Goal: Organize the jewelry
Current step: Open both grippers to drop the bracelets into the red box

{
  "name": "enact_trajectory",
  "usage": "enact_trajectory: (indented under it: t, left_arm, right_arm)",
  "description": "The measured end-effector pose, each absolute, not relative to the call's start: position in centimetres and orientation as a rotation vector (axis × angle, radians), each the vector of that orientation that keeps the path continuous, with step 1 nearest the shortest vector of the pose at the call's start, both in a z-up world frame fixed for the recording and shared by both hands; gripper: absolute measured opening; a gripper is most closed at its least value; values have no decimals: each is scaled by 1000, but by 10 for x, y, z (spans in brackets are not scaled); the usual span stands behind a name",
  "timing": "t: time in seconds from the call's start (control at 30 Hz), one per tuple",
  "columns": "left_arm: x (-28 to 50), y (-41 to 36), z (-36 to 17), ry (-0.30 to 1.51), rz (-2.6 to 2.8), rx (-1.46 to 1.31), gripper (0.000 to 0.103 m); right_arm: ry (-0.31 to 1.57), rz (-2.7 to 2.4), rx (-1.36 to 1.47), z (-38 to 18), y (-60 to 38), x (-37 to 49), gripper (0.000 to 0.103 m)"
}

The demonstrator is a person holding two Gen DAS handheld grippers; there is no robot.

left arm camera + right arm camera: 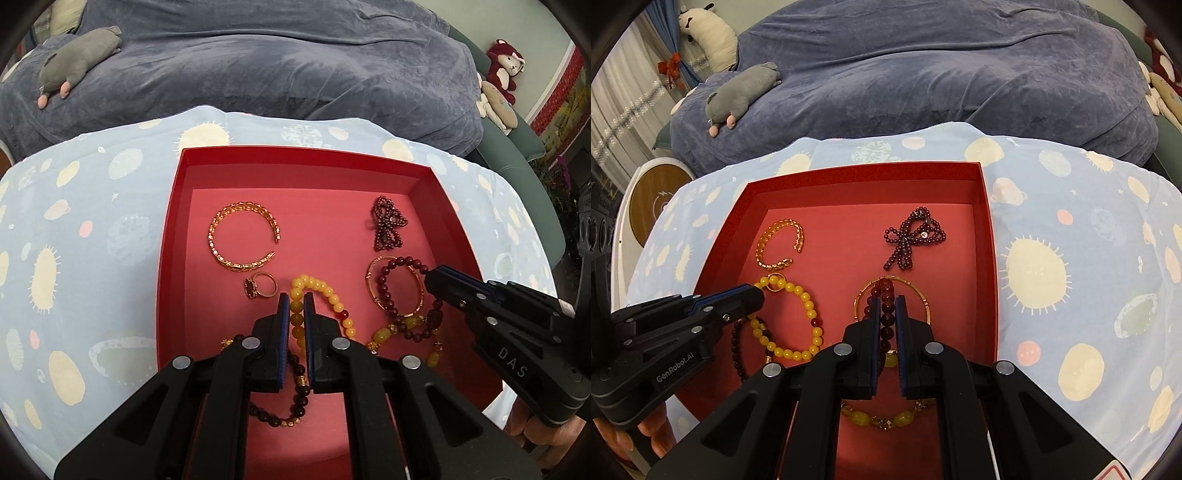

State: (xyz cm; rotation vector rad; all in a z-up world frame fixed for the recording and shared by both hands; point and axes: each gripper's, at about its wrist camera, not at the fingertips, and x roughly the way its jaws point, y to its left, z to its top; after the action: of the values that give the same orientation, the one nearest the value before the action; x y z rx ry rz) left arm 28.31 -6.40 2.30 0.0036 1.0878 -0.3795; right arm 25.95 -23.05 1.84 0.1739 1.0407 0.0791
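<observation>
Right now my left gripper [296, 301] sits low over the near half of the red box [177, 206], its blue-lined jaws narrowed to a slim gap with the yellow bead bracelet [325, 291] running up between them; the pads look to be against the beads, so I read it as pinched. My right gripper [887, 304] is in much the same pose over the dark red bead bracelet [884, 291], jaws nearly together with the strand between them and seemingly gripped. That bracelet lies across a thin gold bangle [923, 301], and beneath my right gripper a strand of yellow and amber stones [882, 419] crosses the pink floor of the box. A dark brown bead bracelet [295, 395] lies under the left gripper, touching the yellow one. Just beyond the left fingertips is a gold ring with a dark stone [260, 286], and farther back an open gold chain cuff [243, 236]. Toward the far right corner sits a garnet-coloured beaded bow [388, 223], apart from the rest. The box rests on a pale blue patterned cloth [74, 229], with a dark blue blanket [258, 62] behind it carrying a grey plush toy [79, 64].
</observation>
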Motion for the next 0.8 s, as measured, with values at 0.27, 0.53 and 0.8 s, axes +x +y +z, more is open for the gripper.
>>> enact_trajectory:
  t: [0.27, 0.53, 0.8]
  left_arm:
    - [278, -64, 33, 1017, -332, 32, 30]
    - [267, -66, 47, 984, -323, 54, 33]
    - [241, -62, 66, 955, -331, 49, 33]
  right_arm:
    - [980, 33, 162, 29, -237, 250, 35]
    - [953, 41, 156, 44, -234, 238, 39]
    - [931, 50, 153, 62, -227, 211, 39]
